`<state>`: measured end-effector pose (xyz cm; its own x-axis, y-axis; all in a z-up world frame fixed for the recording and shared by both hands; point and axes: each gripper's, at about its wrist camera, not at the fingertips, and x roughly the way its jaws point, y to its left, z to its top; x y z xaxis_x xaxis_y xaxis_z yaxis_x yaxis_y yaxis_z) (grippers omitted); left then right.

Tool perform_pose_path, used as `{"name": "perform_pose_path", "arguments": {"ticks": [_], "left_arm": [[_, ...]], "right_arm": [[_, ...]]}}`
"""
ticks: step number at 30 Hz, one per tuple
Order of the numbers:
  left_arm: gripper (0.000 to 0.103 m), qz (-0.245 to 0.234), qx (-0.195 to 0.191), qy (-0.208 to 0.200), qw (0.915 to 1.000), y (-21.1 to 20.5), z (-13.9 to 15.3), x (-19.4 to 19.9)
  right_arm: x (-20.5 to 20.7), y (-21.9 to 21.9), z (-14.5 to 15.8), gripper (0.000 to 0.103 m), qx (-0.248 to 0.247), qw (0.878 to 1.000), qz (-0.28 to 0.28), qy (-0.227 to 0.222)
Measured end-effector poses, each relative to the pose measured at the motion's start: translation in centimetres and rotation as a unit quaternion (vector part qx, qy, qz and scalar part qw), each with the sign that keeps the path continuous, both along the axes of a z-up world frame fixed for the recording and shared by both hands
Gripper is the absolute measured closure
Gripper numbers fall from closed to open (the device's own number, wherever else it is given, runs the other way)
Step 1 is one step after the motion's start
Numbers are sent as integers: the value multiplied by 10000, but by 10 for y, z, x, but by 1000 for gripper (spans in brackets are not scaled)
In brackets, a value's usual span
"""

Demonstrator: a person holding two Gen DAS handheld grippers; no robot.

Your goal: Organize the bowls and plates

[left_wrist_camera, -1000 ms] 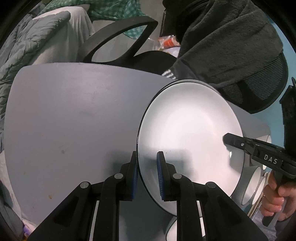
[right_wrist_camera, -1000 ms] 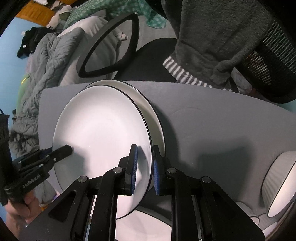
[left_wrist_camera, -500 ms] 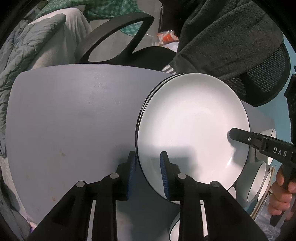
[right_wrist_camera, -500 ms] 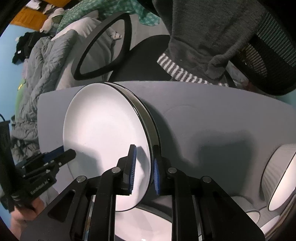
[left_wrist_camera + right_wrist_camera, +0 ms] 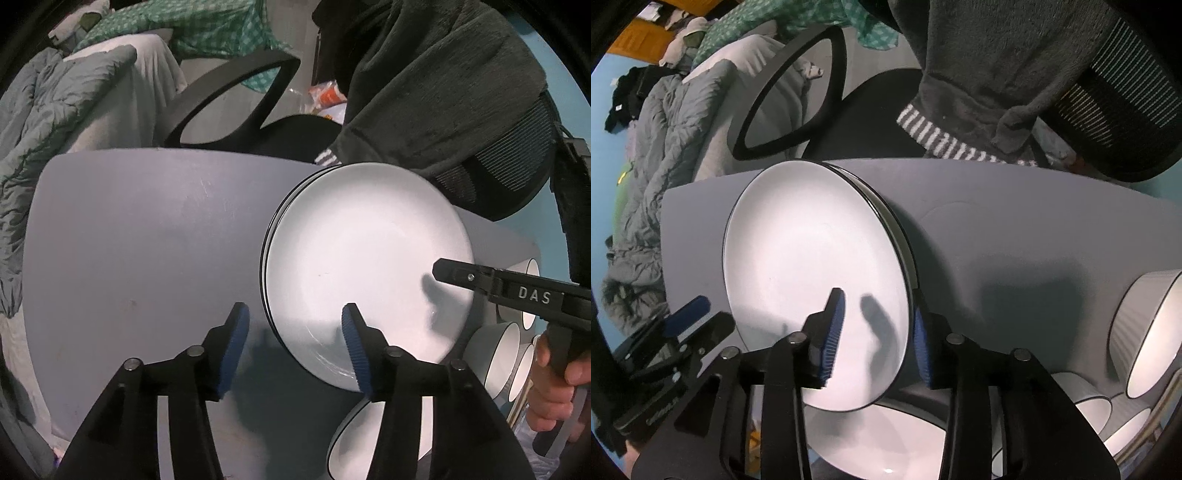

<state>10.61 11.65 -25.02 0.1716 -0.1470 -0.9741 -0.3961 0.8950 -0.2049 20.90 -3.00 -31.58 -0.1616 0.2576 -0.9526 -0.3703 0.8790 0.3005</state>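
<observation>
- glossy white glazed plates [image 5: 362, 258], thin black rim
- matt grey surface [image 5: 147, 240], smooth, faintly scuffed
- fuzzy dark fleece cloth [image 5: 436, 81]
- ribbed blue rubbery pads [image 5: 833, 336] on matt black plastic tool

"DAS" in white letters on black body of right gripper [image 5: 454, 275], left wrist view. Lettering on left gripper [image 5: 701, 314] body unreadable.

Left claw [image 5: 293, 341]: I hold it pointing steeply downward, its jaws just opened, blue pads apart and pressing nothing. Right claw [image 5: 879, 338]: same steep downward pose, jaws just opened, 2 pads clear. My right hand [image 5: 554, 384] grips its handle.
</observation>
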Motion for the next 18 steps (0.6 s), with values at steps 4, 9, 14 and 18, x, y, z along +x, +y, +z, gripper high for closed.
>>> {"name": "perform_pose_path", "arguments": {"ticks": [4, 9, 14, 18], "left_arm": [[48, 50, 12, -77, 10000, -1, 5, -5], [48, 121, 41, -204, 9997, -3, 20, -15], [41, 147, 262, -502, 9983, -7, 48, -28], [38, 142, 437, -755, 9961, -11, 73, -38]], "right_arm": [[-2, 3, 10, 48, -174, 9991, 73, -387], [-5, 3, 23, 48, -243, 9976, 139, -630], [-20, 5, 49, 41, -363, 9921, 337, -1156], [-35, 4, 75, 39, -412, 9849, 479, -1613]]}}
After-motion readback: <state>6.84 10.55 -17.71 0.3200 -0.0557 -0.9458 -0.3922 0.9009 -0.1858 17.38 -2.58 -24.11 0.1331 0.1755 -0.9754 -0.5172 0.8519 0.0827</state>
